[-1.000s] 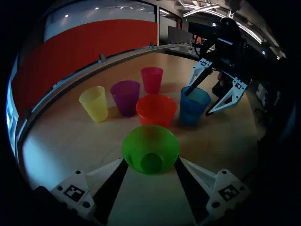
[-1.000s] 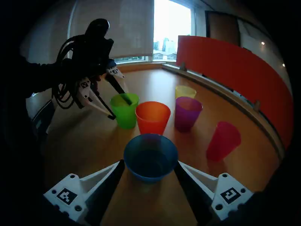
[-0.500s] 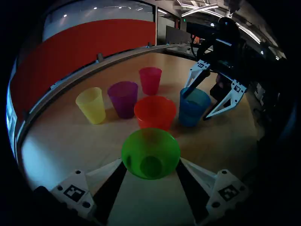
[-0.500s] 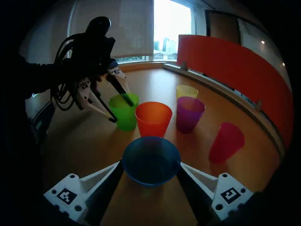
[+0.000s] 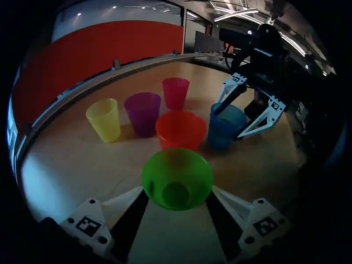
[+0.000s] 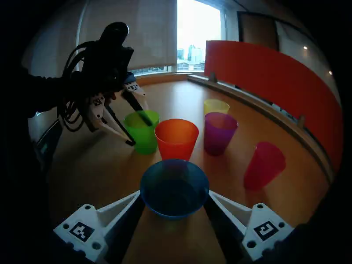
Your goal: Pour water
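Observation:
A green cup (image 5: 177, 178) sits between the fingers of my left gripper (image 5: 177, 192), which is shut on its sides; the cup's bottom shows and looks empty. In the right gripper view, my right gripper (image 6: 174, 196) is shut on a blue cup (image 6: 174, 188) with a dark inside that may be water. An orange cup (image 5: 181, 130) stands on the wooden table between the two. The left gripper view shows the blue cup (image 5: 225, 125) leaning slightly in the right gripper (image 5: 227, 123). The right gripper view shows the left gripper (image 6: 139, 132) straddling the green cup (image 6: 141, 131).
Purple (image 5: 142, 113), yellow (image 5: 104, 119) and pink (image 5: 175, 92) cups stand on the table (image 5: 79, 154) behind the orange one. A red partition (image 5: 88, 53) runs along the far edge. A person's dark sleeve and cables (image 6: 66, 97) are behind the left gripper.
Both held cups sit a little closer and larger in their own views. The blue cup has shifted slightly and leans a little in the right gripper. The other cups have not moved.

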Tool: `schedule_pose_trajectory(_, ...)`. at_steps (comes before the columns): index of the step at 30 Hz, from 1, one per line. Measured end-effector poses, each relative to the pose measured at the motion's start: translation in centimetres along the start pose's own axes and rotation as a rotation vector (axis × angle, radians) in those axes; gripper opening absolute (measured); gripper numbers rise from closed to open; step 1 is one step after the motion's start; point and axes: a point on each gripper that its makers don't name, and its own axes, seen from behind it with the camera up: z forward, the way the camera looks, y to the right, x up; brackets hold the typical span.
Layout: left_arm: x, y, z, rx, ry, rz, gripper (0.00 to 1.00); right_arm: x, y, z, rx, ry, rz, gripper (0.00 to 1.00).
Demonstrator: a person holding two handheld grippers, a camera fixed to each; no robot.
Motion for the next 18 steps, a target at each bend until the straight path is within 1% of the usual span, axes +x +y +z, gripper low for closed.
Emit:
schedule_pose_trajectory(6, 0.0, 0.03, 0.01, -0.01, -0.003, -0.03, 0.82, 0.06, -0.1, 0.04, -0.001, 0.006, 0.0, 0.89)
schedule_pose_trajectory(9, 0.01, -0.04, 0.06, -0.013, -0.001, -0.033, 0.82, 0.1, -0.26, 0.1, 0.002, 0.005, -0.003, 0.89)
schedule_pose_trajectory(14, 0.02, -0.23, 0.22, 0.003, 0.012, -0.011, 0.82, 0.19, -0.46, 0.13, 0.005, 0.007, -0.003, 0.89)
schedule_pose_trajectory(18, 0.06, 0.11, 0.29, 0.007, 0.022, 0.01, 0.81, 0.2, -0.47, 0.1, 0.004, 0.01, 0.002, 0.89)
